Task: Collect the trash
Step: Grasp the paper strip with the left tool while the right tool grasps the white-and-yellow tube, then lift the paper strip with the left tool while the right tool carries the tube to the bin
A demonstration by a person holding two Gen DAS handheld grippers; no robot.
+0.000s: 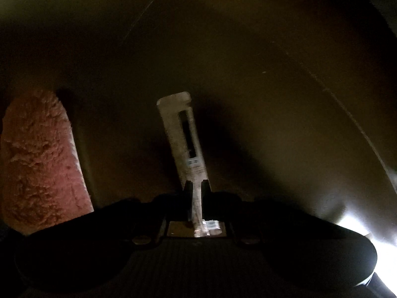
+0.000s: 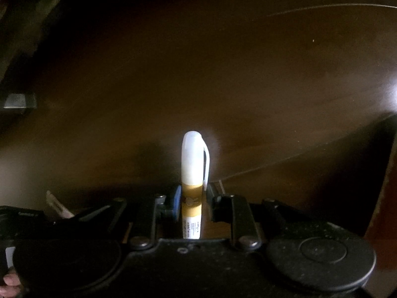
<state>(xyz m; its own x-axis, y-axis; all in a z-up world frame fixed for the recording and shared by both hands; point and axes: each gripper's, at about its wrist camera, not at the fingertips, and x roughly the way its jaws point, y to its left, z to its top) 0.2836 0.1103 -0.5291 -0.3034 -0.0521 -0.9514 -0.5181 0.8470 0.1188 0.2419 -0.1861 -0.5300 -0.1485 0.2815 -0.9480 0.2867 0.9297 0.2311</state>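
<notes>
In the dim left wrist view, my left gripper [image 1: 196, 186] is shut on a flat white strip-like package with a dark slot [image 1: 184, 134]. It sticks forward over a brown floor [image 1: 248, 87]. In the right wrist view, my right gripper [image 2: 192, 196] is shut on a white capped tube with a yellow-brown band and a clip [image 2: 193, 164]. It points forward over the brown floor [image 2: 173, 74]. The tip of the white strip [image 2: 58, 207] and the left gripper's body show at the lower left.
A pink fuzzy object [image 1: 39, 159] lies on the floor at the left of the left view. A dark block [image 2: 18, 100] sits at the far left of the right view. Bright glare [image 1: 367, 228] shows at the lower right. A dark wall edge [image 2: 382, 173] stands on the right.
</notes>
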